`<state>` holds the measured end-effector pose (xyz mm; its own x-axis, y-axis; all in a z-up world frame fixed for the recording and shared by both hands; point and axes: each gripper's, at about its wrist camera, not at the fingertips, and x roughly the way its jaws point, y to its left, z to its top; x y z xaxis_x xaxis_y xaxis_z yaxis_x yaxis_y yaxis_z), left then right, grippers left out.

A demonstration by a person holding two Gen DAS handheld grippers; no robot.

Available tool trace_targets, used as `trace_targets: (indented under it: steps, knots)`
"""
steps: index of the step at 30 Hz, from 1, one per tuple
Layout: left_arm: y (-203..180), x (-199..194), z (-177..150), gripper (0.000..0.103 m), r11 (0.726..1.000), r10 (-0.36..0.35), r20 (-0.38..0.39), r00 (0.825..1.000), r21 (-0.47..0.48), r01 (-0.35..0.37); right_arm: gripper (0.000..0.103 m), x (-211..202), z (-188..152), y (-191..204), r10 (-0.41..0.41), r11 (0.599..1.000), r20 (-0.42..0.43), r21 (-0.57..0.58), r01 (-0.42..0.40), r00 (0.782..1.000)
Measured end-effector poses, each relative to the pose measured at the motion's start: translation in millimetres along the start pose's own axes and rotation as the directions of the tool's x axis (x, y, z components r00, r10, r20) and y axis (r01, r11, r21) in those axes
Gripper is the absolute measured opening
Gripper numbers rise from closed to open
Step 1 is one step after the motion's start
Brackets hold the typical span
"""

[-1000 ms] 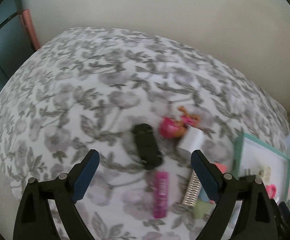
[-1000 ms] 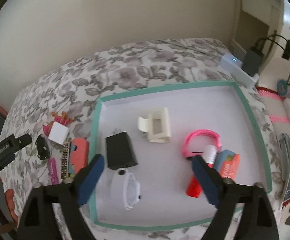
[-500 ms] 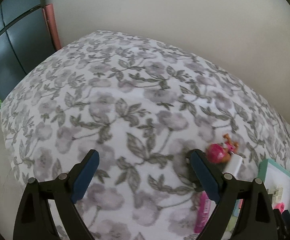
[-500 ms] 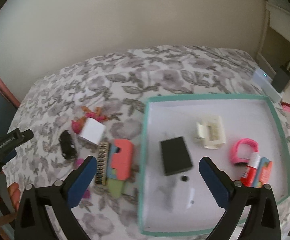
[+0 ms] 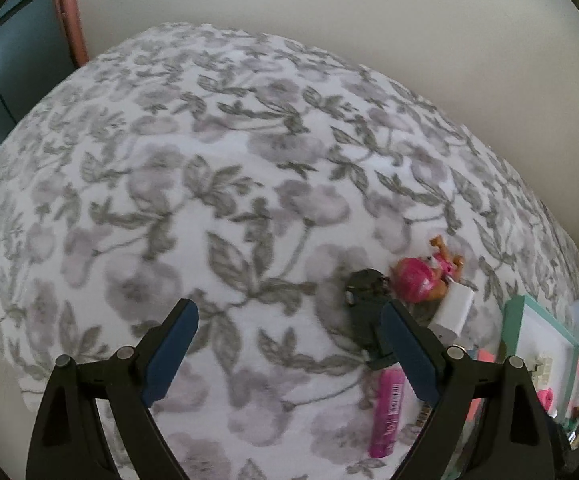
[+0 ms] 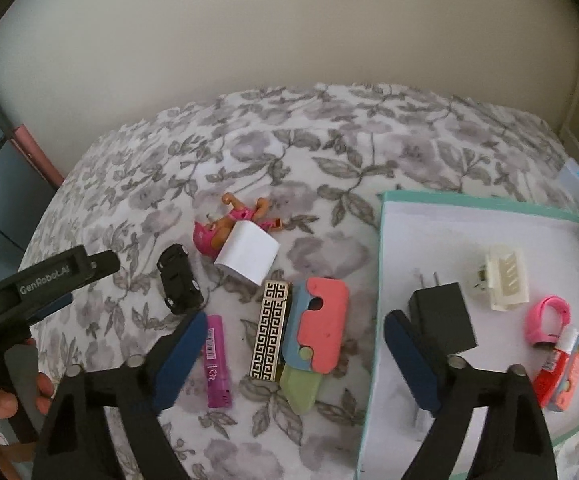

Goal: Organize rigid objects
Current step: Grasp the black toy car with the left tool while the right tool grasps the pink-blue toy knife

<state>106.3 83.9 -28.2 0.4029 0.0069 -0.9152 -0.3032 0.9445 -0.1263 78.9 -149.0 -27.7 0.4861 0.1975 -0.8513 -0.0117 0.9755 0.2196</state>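
On the floral bedspread lie a black toy car, a pink doll, a white charger cube, a magenta lighter, a black-and-gold patterned lighter and a coral-and-blue foam toy. My right gripper is open and empty above the patterned lighter. My left gripper is open and empty, left of the car, doll and cube. The left gripper also shows at the left of the right wrist view.
A teal-rimmed white tray at right holds a black adapter, a cream clip, a pink band and a red tube. A wall runs behind the bed. The bed's left edge drops off beside a dark cabinet.
My right gripper has swung left from over the tray to over the loose items on the bed. My left gripper's view shifted, bringing the car and doll back near its right finger.
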Motion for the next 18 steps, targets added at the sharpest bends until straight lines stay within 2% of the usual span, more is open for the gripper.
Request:
trace_targets:
  steps: [12,16,18]
  knots:
    - [-33,42,-7,0.093,0.997,-0.044,-0.085,0.995,0.064,0.049,0.060,40,-3,-11,-0.023,0.999,-0.104,0.026,0.025,0.994]
    - [-41,52,-8,0.091,0.996,-0.040,-0.097,0.994,0.080,0.048,0.057,43,-1,-10,-0.039,0.999,-0.099,0.007,0.040,0.994]
    - [-44,56,-8,0.087,0.995,-0.038,-0.102,0.994,0.089,0.047,0.055,45,1,-8,-0.054,0.998,-0.101,-0.015,0.053,0.993]
